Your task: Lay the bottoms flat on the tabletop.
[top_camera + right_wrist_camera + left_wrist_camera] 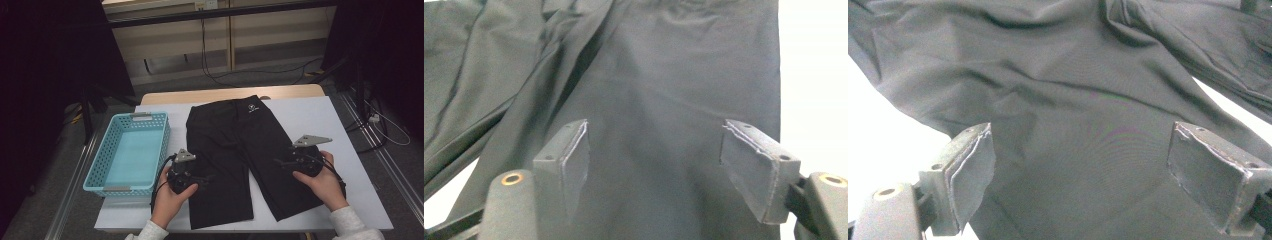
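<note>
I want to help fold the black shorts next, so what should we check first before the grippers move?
1. Black fabric shorts lie flat on the white table cover: ok.
2. Left gripper jaws open, nothing pinched: ok.
3. Right gripper jaws open, cloth beneath them, not clamped: ok.
4. Each gripper is over its own leg of the shorts: ok.
5. Light blue plastic basket sits beside the shorts, not on them: ok.
6. Whether the pads touch the fabric: cannot tell.

The high view looks down from above the person's side; each gripper view looks close along its jaws, all sharing the black shorts (240, 150).
</note>
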Action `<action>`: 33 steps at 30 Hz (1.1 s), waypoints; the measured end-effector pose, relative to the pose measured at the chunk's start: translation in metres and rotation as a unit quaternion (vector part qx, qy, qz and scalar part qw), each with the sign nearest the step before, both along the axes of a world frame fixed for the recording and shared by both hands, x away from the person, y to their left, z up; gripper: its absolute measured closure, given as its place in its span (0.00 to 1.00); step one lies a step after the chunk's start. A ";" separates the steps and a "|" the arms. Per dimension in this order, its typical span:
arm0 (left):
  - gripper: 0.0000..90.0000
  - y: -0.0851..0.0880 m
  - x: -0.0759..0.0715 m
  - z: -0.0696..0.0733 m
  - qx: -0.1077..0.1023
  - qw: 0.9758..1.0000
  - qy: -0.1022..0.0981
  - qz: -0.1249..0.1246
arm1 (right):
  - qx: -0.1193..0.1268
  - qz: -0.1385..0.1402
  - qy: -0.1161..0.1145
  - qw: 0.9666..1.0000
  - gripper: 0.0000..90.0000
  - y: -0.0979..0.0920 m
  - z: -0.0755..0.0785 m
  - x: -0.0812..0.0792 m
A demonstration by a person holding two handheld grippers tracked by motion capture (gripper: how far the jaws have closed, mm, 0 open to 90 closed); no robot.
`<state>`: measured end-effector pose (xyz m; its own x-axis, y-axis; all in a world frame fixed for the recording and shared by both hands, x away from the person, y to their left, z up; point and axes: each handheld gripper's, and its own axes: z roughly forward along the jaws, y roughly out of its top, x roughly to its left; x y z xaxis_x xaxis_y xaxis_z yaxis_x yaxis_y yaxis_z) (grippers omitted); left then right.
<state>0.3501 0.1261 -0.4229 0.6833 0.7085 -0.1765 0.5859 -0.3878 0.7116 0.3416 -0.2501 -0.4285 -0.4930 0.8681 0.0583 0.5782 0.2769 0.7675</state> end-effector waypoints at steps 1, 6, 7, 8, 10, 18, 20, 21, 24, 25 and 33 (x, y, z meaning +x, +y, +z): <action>0.14 0.001 0.000 0.000 0.002 1.000 0.002 0.000 | 0.002 -0.002 -0.001 1.000 0.30 -0.001 0.000 0.002; 0.14 0.003 -0.002 0.000 -0.001 1.000 0.000 0.005 | 0.004 -0.022 -0.007 1.000 0.26 -0.008 0.005 0.013; 0.14 0.003 -0.003 0.000 0.000 1.000 0.000 0.004 | 0.005 -0.024 -0.006 1.000 0.26 -0.010 0.005 0.014; 0.14 0.002 -0.003 -0.001 0.002 1.000 0.000 0.003 | 0.009 -0.027 -0.008 1.000 0.27 -0.012 0.005 0.016; 0.14 0.002 -0.002 -0.001 0.002 1.000 0.000 0.003 | 0.016 -0.036 -0.008 0.999 0.27 -0.016 0.004 0.020; 0.14 -0.001 -0.003 -0.003 0.007 1.000 0.002 -0.002 | 0.001 -0.072 0.004 0.997 0.35 -0.023 -0.003 0.041; 0.14 -0.004 -0.001 -0.004 0.007 1.000 0.003 -0.007 | 0.007 -0.078 0.010 0.997 0.41 -0.023 -0.007 0.051; 0.14 -0.004 -0.001 -0.004 0.007 1.000 0.004 -0.006 | 0.006 -0.080 0.012 0.997 0.41 -0.023 -0.007 0.054; 0.14 -0.005 -0.001 -0.004 0.006 1.000 0.004 -0.006 | -0.004 -0.084 0.016 0.996 0.44 -0.022 -0.007 0.064; 0.14 -0.005 0.000 -0.003 0.005 1.000 0.005 -0.006 | -0.014 -0.087 0.014 0.996 0.44 -0.022 -0.007 0.068; 0.14 -0.005 -0.002 -0.001 0.002 1.000 0.002 -0.009 | -0.030 -0.098 0.030 0.994 0.49 -0.017 -0.011 0.096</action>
<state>0.3484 0.1207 -0.4240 0.6952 0.6970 -0.1759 0.5818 -0.4018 0.7071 0.4376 -0.2673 -0.4391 -0.3110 0.9500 0.0284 0.6697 0.1978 0.7159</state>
